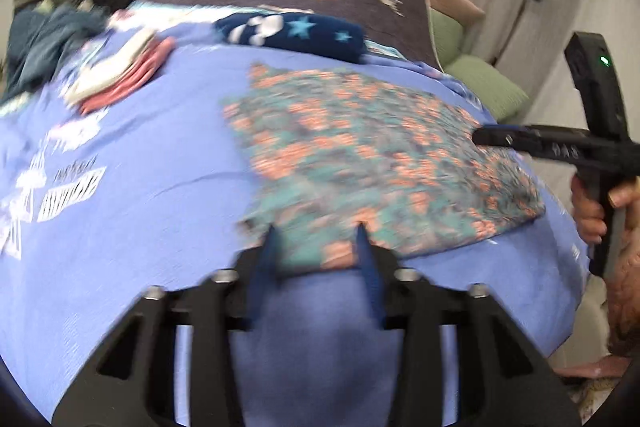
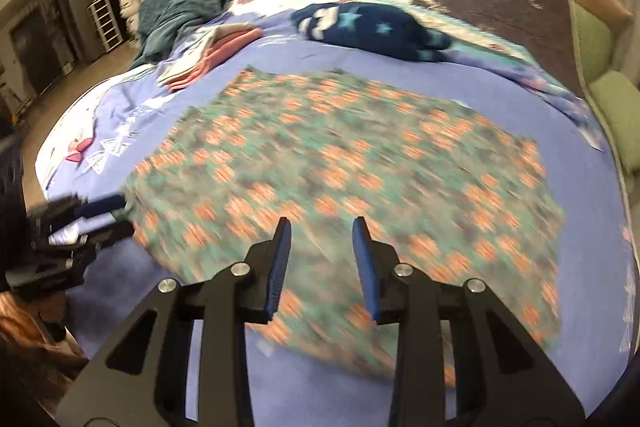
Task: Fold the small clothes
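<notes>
Floral cloth (image 2: 344, 163) lies flat on blue bedsheet (image 1: 140, 155); light, limp. Left gripper (image 1: 316, 231) and right gripper (image 2: 322, 223) part-open, empty. Best pinched at corners.

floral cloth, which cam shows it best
The right wrist view: the floral cloth lies spread across the middle of the picture on the blue sheet, all edges in view, though blurred. The left wrist view shows it smaller, off to the right and equally blurred.

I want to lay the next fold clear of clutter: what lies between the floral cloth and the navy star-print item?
Only bare blue bedsheet separates the floral cloth from the navy star-print item; the right wrist view shows it best.
</notes>
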